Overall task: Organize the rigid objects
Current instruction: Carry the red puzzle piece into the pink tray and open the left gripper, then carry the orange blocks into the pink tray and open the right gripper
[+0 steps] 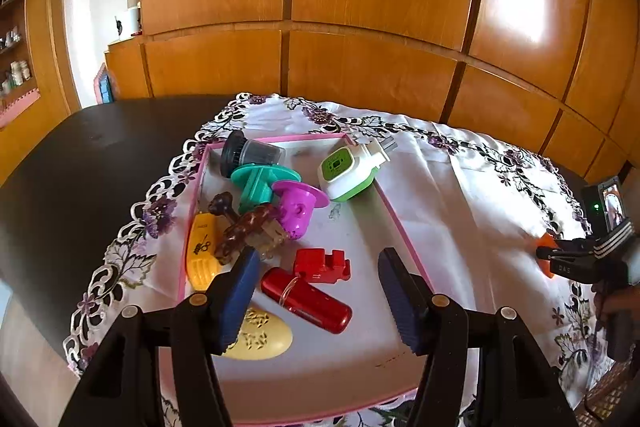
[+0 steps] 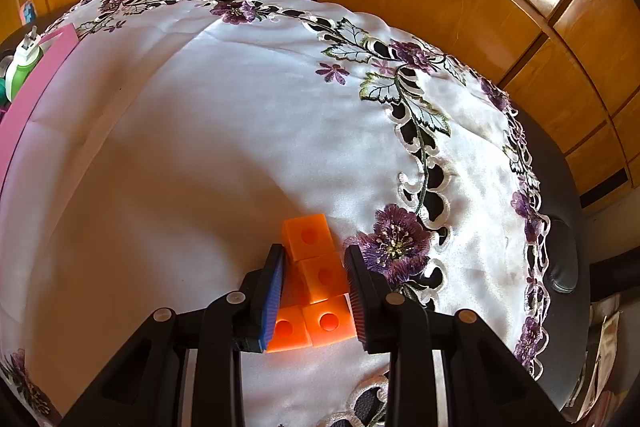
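A pink-rimmed white tray (image 1: 404, 227) on the embroidered cloth holds several rigid items: a red cylinder (image 1: 308, 301), a red block (image 1: 322, 264), a yellow oval (image 1: 262, 337), a purple cup (image 1: 298, 207), a teal piece (image 1: 256, 185), a green-white plug-in device (image 1: 348, 171) and a dark jar (image 1: 248, 155). My left gripper (image 1: 316, 267) is open above the tray, empty. My right gripper (image 2: 314, 259) sits around an orange block piece (image 2: 316, 275) lying on the cloth; the pads are close to its sides. The right gripper also shows in the left wrist view (image 1: 560, 255).
The white cloth with purple flowers (image 2: 224, 131) covers a dark round table (image 1: 80, 163). Wooden cabinet panels (image 1: 360, 7) stand behind. The tray's pink edge (image 2: 36, 91) and the plug-in device (image 2: 22, 67) show at the left of the right wrist view.
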The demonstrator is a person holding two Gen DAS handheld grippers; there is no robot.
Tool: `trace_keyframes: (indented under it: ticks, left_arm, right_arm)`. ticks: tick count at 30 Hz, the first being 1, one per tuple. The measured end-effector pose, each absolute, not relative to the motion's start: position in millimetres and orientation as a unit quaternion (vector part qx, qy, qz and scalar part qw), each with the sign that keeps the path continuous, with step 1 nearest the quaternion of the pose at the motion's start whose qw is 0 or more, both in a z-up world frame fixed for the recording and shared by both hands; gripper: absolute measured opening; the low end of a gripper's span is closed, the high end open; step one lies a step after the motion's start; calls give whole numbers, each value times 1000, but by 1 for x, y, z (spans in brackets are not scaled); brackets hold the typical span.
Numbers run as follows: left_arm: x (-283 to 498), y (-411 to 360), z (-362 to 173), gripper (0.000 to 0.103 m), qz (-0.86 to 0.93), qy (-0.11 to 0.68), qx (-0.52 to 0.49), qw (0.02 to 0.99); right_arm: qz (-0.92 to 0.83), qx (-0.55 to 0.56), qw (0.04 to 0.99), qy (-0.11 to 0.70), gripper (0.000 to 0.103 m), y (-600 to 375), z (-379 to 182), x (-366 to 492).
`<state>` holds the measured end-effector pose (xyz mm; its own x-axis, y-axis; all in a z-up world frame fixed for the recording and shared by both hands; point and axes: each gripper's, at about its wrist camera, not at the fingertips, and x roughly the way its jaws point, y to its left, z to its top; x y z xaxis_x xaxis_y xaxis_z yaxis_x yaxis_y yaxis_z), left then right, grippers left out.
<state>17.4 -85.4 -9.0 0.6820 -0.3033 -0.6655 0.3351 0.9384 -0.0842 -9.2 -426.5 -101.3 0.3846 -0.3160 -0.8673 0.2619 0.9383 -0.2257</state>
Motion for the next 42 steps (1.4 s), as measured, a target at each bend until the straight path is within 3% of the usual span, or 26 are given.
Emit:
trace_keyframes:
  ticks: [17, 29, 42]
  left_arm:
    - [14, -51, -13, 62, -143, 363, 6, 921]
    - [13, -22, -18, 62, -125, 366, -12, 922]
    - [13, 1, -24, 62, -103, 369, -25, 923]
  right_arm:
    - [-159, 22, 853, 496, 27, -425, -83, -11]
    - [-53, 51, 895, 439, 26, -344, -37, 13]
    - [-47, 52, 866, 496, 26, -324, -77, 12]
